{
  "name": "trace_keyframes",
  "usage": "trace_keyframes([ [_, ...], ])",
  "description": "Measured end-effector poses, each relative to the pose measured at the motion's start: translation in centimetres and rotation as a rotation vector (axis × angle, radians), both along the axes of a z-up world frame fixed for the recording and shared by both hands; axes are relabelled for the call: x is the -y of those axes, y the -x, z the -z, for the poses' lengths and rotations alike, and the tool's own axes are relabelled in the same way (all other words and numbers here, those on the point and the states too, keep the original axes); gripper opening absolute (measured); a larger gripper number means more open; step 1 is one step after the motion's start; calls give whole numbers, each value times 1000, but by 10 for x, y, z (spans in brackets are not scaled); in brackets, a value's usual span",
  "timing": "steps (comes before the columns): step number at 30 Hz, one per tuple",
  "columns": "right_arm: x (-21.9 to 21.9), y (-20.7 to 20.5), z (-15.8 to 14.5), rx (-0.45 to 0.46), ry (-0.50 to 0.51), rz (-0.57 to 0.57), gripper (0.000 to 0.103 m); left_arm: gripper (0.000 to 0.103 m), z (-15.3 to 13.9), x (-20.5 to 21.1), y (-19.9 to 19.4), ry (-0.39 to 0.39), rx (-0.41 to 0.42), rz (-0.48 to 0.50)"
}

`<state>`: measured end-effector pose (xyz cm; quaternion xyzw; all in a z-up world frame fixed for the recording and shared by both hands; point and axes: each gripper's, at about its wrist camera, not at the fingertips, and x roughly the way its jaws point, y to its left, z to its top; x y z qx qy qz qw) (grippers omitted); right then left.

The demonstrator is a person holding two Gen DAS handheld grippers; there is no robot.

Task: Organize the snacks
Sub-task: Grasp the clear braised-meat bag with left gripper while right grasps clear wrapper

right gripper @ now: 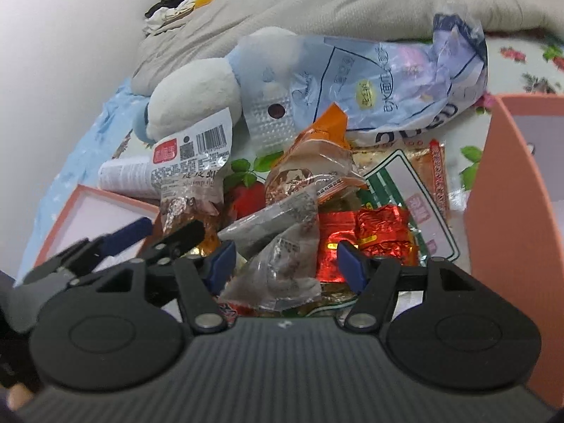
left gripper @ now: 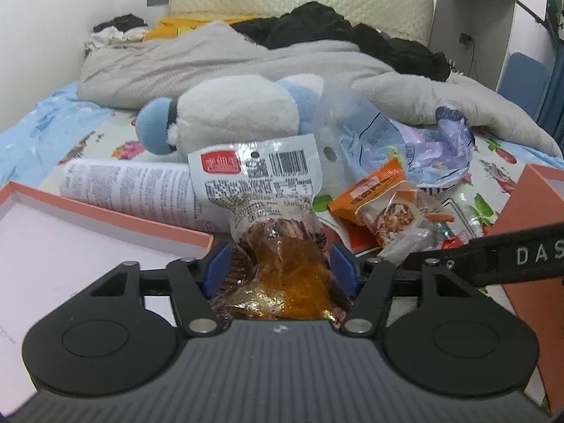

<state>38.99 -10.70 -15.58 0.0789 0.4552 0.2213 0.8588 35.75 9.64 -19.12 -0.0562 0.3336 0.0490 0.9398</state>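
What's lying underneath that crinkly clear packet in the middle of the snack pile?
Under the clear packet lie red foil packets and a green-and-white flat pack. Whatever sits directly beneath it is covered.

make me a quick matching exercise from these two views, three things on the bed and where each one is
Things:
1. barcode snack packet
2. red foil packets
3. plush toy

Places:
A. behind the snack pile, against the grey blanket
B. in the pile ahead of the right gripper
C. standing up between the jaws of the left gripper

Pairs: 1-C, 2-B, 3-A
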Motion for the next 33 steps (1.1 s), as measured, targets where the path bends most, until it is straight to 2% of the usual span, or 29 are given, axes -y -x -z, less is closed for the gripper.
trace_keyframes([
  [3,1,-6,9,-39,-35,28,58,60,10,-7,-8,47,-33,-6],
  [6,-1,-7,13,-53,-49,23,56,55,15,-11,-10,85,-34,-11],
  [7,-2,-7,12,-50,-48,14,53,52,15,-12,-10,90,-32,-12],
  [8,-3,-6,11,-49,-58,1,43,47,14,-12,-10,94,-29,-10],
  [12,-5,-1,5,-32,-44,-14,35,40,9,-11,-6,101,-20,-18],
  [20,9,27,-12,5,-22,4,32,38,-13,-9,21,146,1,-18],
  [33,50,111,-42,61,-18,72,31,38,-56,18,94,132,-22,36],
])
